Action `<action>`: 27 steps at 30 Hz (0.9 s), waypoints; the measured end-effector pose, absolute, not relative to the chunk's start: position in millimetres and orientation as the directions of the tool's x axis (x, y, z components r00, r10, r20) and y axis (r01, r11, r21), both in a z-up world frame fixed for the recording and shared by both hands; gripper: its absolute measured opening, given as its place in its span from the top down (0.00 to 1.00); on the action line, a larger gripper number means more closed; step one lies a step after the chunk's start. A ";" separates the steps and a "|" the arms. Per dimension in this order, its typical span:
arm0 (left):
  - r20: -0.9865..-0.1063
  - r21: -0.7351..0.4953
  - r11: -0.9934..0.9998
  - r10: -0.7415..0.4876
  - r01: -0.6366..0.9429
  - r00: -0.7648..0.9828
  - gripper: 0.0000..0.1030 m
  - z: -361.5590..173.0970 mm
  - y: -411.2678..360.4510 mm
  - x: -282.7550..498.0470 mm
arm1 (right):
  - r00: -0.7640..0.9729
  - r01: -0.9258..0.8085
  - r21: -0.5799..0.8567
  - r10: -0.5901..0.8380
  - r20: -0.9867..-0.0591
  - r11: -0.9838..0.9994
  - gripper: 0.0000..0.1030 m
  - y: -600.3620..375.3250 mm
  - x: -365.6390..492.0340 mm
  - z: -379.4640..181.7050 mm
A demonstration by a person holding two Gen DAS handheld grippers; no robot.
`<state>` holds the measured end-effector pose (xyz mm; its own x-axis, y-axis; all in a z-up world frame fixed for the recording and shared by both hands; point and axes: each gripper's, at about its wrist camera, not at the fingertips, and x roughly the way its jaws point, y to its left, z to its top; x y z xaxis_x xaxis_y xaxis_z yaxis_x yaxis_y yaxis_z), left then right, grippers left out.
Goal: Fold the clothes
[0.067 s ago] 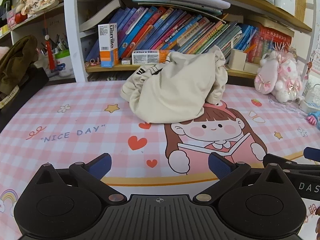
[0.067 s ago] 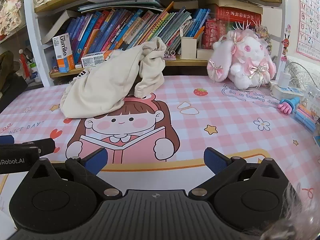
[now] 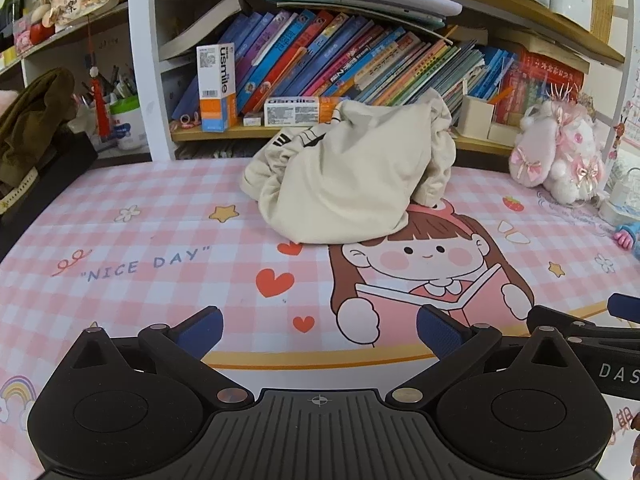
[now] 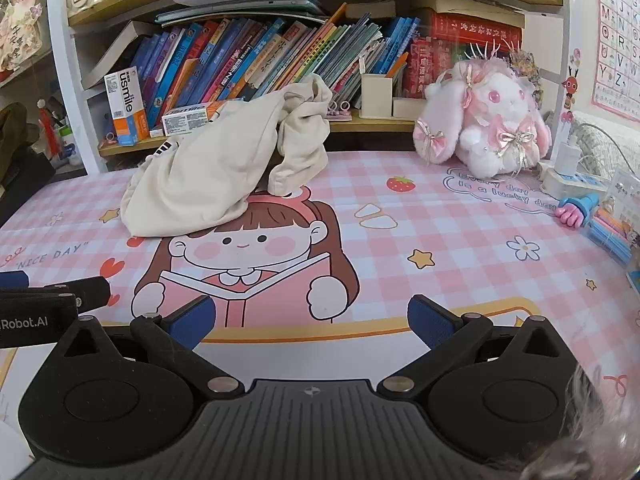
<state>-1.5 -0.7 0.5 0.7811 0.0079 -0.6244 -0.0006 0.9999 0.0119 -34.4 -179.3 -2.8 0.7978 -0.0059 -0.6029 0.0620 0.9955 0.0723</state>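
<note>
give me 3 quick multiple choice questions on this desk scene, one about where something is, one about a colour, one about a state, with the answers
1. Where does the crumpled garment lie?
A. on the pink checked mat, before the bookshelf
B. on the shelf
C. in the left gripper

2. What colour is the garment?
A. blue
B. cream
C. red

3. How is the right gripper?
A. shut on cloth
B. shut, empty
C. open, empty

Answers: 1 A, it sits heaped on the mat below the books. 2 B, the fabric is pale cream. 3 C, its blue pads stand wide apart above bare mat.

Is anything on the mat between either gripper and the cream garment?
Nothing visible. Bare mat lies between the left gripper, the right gripper and the crumpled garment. The plush rabbit sits off to the right.
</note>
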 end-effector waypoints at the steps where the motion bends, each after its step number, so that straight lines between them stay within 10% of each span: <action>1: -0.624 0.013 1.000 0.011 -0.005 0.781 0.00 1.2 -1.4 -2.9 | 0.799 0.062 0.074 -0.005 -0.602 0.995 0.00 -179.1 -34.5 -2.8; 27: -0.659 -0.009 1.000 -0.004 -0.003 0.752 0.00 -3.5 5.1 2.1 | 0.782 0.056 0.069 -0.001 -0.624 0.996 0.00 -176.3 -30.6 -6.2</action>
